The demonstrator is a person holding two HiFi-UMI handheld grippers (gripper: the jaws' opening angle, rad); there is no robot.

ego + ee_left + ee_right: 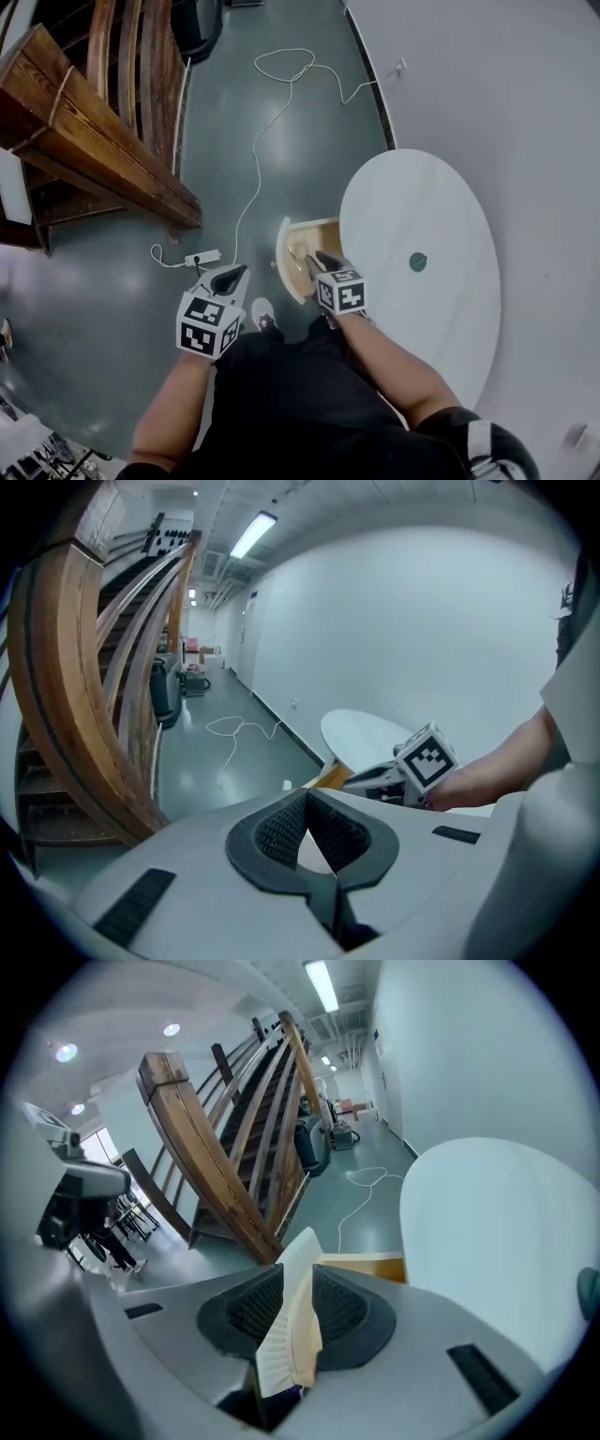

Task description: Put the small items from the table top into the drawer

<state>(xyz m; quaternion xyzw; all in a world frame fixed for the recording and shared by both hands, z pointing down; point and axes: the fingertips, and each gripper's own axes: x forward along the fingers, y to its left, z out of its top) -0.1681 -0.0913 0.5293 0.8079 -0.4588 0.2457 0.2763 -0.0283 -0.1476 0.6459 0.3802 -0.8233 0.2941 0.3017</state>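
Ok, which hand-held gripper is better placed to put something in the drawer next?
Right. The right hand-held gripper clamps a cream ridged piece and sits over the open wooden drawer; the left hand-held gripper is empty, out over the dark floor.

The person wears a black top (pixel 281 403) with short sleeves and a white shoe (pixel 263 314). Near the right shoulder is a dark band with a pale stripe (pixel 480 441), perhaps a strap, though the edge of the head view warps it. The left gripper (pixel 230 278) and right gripper (pixel 323 261) have light grey shells and black ribbed pads (pixel 281 832). Each carries a white cube (pixel 208 325) with black square markers.
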